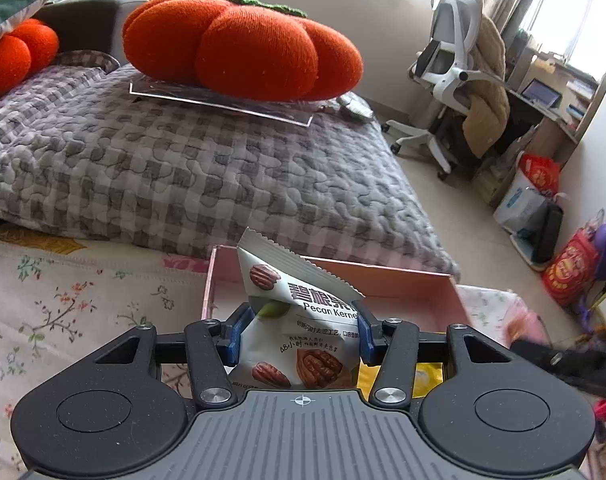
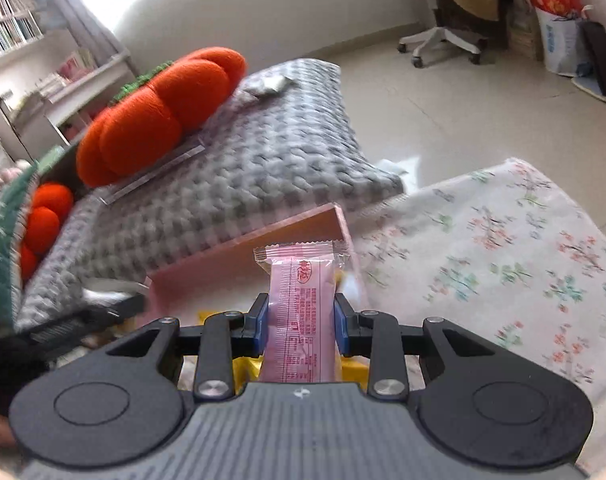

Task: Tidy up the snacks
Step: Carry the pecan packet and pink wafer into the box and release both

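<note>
Bedroom, pale tiled floor (image 2: pixel 443 92), bed under a floral sheet (image 2: pixel 503 248) with a grey checked quilt (image 1: pixel 191 168) across it. On the sheet, an open pink box (image 1: pixel 387 280), tilted in the right wrist view.

Left gripper (image 1: pixel 299 330): blue-padded fingers (image 1: pixel 234 334) partway apart, clamped on a white pecan kernel packet (image 1: pixel 303 316), crumpled, its crimped end poking up over the near wall of the box. Right gripper (image 2: pixel 301 318): fingers (image 2: pixel 261 326) closer together, pinching a slim pink snack packet (image 2: pixel 301 312) held upright in front of the box's corner. Yellow wrappers (image 2: pixel 355 368) just beneath both grippers, partly hidden.

Farther out on the quilt, a large orange pumpkin cushion (image 1: pixel 243 48) sitting on a clear acrylic sheet (image 1: pixel 223 102), a smaller orange one (image 1: pixel 11 56) beside a green pillow (image 1: pixel 11 8). A silvery packet (image 2: pixel 265 86) near the quilt's far edge. White office chair (image 1: pixel 451 64) and cluttered desk (image 1: pixel 551 108) by the window, red bags (image 1: pixel 569 276) on the floor, bookshelves (image 2: pixel 15 32) opposite.
</note>
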The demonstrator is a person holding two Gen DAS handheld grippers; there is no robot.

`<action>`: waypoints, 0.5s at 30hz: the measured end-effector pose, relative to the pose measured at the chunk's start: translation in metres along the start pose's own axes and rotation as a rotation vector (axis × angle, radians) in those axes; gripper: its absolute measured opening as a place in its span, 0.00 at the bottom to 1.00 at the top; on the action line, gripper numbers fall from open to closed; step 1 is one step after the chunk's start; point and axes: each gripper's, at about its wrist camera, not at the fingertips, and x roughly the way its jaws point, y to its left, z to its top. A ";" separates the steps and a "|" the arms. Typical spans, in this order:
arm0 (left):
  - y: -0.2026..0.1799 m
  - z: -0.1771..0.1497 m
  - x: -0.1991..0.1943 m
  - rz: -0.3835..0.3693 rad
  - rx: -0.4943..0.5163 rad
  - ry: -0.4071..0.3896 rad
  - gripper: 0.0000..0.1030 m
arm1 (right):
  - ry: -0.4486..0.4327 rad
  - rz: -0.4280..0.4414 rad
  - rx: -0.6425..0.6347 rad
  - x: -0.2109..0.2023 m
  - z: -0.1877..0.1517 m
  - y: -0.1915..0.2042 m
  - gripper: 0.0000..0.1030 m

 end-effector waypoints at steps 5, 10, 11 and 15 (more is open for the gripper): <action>0.007 -0.005 0.016 0.004 -0.003 0.023 0.48 | -0.007 0.117 0.073 0.012 0.014 0.011 0.28; 0.010 -0.004 0.016 0.025 0.011 0.025 0.52 | 0.004 0.197 0.053 0.028 0.015 0.038 0.28; 0.011 -0.002 0.012 0.028 0.012 0.016 0.54 | 0.009 0.209 0.049 0.032 0.015 0.043 0.28; 0.019 0.006 -0.004 0.014 0.003 -0.026 0.61 | 0.031 0.221 0.016 0.050 0.014 0.062 0.28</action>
